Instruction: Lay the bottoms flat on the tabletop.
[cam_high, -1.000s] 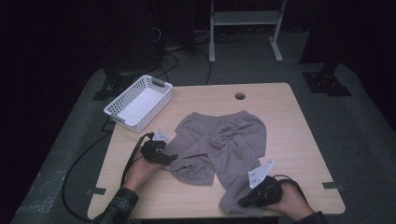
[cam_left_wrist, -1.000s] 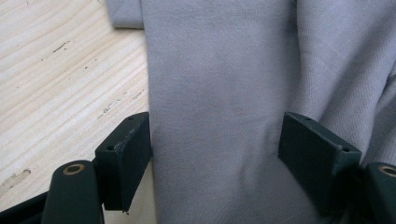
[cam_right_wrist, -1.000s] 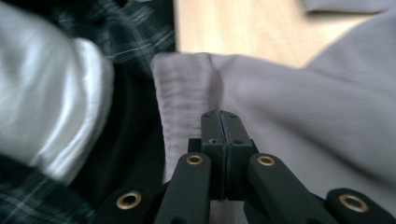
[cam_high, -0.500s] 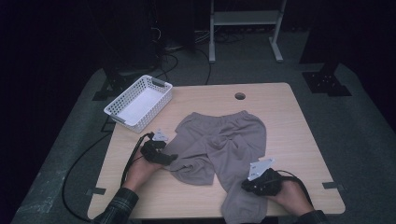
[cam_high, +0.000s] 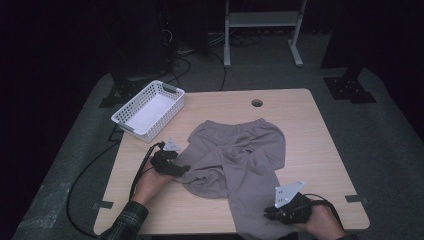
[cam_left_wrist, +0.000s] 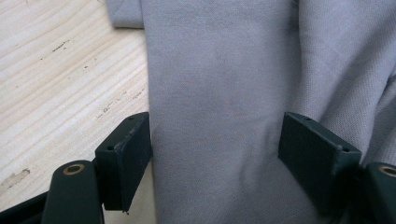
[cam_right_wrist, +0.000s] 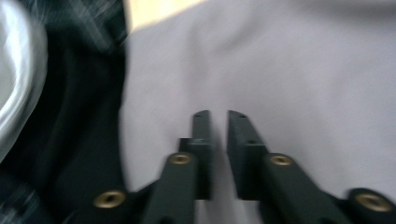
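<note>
Grey sweatpants (cam_high: 235, 155) spread flat on table (cam_high: 310, 130), waistband far side, legs toward person. Left gripper (cam_high: 181, 169) at left leg edge, jaws wide apart, fabric between. Right gripper (cam_high: 267, 214) over right leg end, jaws nearly together, narrow gap, nothing visibly clamped.

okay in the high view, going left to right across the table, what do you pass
Basket → left gripper → grey pants → right gripper
</note>
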